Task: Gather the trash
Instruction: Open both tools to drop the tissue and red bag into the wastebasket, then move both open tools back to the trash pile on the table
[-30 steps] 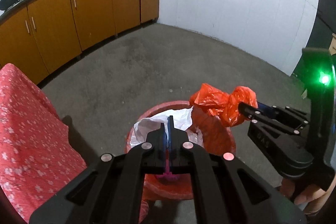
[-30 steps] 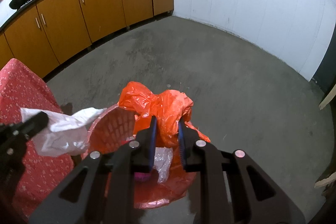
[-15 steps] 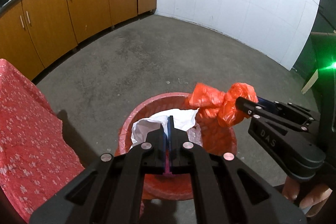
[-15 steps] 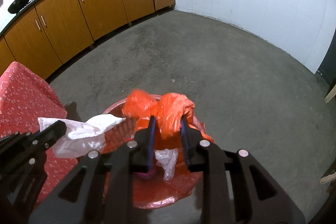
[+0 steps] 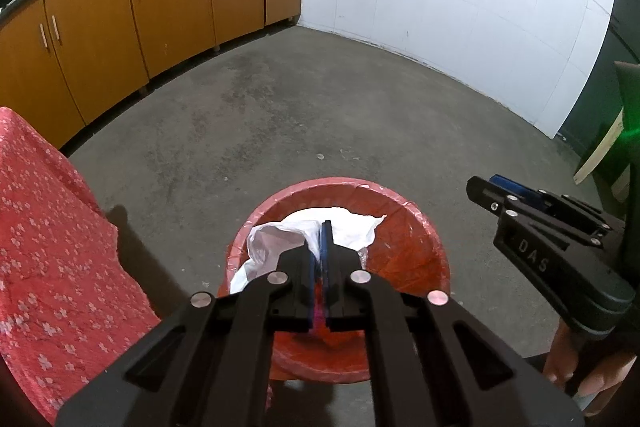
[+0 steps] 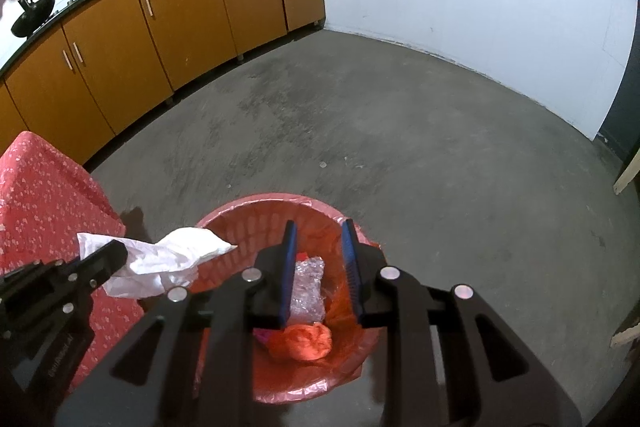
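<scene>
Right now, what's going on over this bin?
A person with two handheld grippers is binning trash. The right gripper hangs open above the red bin, and a crumpled orange bag lies inside. The left gripper is shut on a white plastic bag above the bin, not yet dropped.

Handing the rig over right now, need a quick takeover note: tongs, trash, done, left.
Left tongs: shut on the white bag, held above the bin's left rim.
Right tongs: open, empty, over the bin.
Orange bag: lying in the bin beside clear plastic wrap.
Done: orange bag is in.
Left: open the left tongs to drop the white bag inside, then probably look around for more trash; none shows on the floor.
</scene>
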Motion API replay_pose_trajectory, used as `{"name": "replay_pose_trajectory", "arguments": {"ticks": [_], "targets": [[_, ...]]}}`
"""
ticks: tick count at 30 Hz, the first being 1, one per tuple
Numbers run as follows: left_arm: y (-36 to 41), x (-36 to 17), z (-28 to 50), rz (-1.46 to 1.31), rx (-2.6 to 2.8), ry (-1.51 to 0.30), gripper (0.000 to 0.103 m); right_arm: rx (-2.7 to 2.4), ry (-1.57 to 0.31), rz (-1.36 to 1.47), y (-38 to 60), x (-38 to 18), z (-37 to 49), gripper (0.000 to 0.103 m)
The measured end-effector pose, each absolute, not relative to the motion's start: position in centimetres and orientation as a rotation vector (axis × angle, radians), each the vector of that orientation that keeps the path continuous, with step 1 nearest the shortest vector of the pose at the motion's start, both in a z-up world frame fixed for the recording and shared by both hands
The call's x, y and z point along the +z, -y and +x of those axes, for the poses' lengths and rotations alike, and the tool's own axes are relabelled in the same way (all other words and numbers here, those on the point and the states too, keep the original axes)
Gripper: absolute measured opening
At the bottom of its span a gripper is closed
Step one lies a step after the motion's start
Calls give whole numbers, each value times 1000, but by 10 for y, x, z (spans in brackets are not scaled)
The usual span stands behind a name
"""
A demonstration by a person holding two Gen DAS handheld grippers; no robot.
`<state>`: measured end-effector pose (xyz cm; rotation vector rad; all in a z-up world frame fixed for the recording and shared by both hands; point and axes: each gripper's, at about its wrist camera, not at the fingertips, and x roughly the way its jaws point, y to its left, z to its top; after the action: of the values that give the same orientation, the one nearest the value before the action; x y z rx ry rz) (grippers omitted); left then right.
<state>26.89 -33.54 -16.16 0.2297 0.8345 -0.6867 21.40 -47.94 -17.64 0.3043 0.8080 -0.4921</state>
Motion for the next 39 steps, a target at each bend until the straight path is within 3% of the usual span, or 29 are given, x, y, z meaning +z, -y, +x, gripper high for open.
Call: {"name": "replay_pose_trajectory", "arguments": {"ticks": [2,3,11,18,24,32,39], "targets": [[337,-161,268,232,-688,-828,23,-497,-804,303,479,-176,214,25],[337,-161,268,236,-688,-823,26,-499,-801,302,479,-175,213,25],[335,-161,270,227,-682,-825,27,-512,-791,317,485,-173,212,25],[293,-126,272,135,-626,-792,27,-447,-771,258,466,-155,218,25],[202,-77,271,52,-497,-708,34,-274,-721,218,406,-111,239,26],[37,-39,248,10,-192,-601,43,78,-669,178,259,-52,277,35],[-89,-32,233,-39,83,-554,49,317,-675,120,117,-36,295,48]]}}
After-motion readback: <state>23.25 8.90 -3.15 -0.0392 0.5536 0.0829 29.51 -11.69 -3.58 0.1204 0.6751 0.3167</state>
